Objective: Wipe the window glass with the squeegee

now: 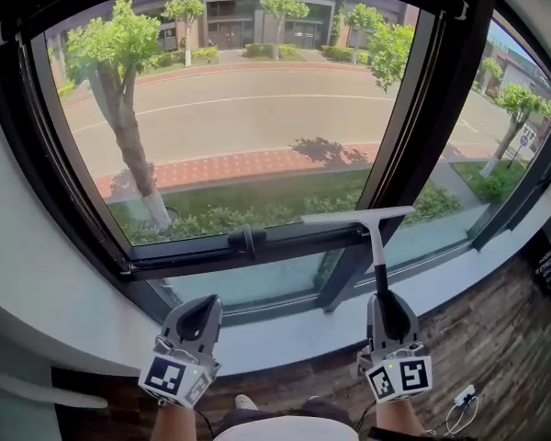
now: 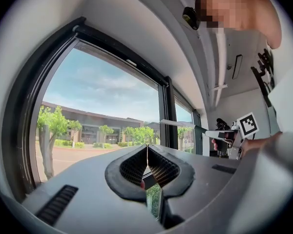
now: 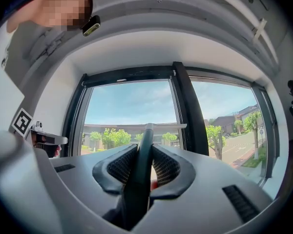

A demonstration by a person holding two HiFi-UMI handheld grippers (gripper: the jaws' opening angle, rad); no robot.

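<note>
The window glass [image 1: 230, 127] fills the wall ahead, split by a dark mullion [image 1: 432, 108]. The squeegee [image 1: 375, 246] stands up and forward from the right gripper [image 1: 386, 303], which is clamped on its black handle [image 1: 381, 278]. The handle runs upright and the pale blade [image 1: 356, 217] lies crosswise on top, low on the pane by the mullion. The left gripper [image 1: 202, 306] hangs to the left, jaws together on nothing, farther from the tool. I cannot tell whether the blade's edge touches the glass.
</note>
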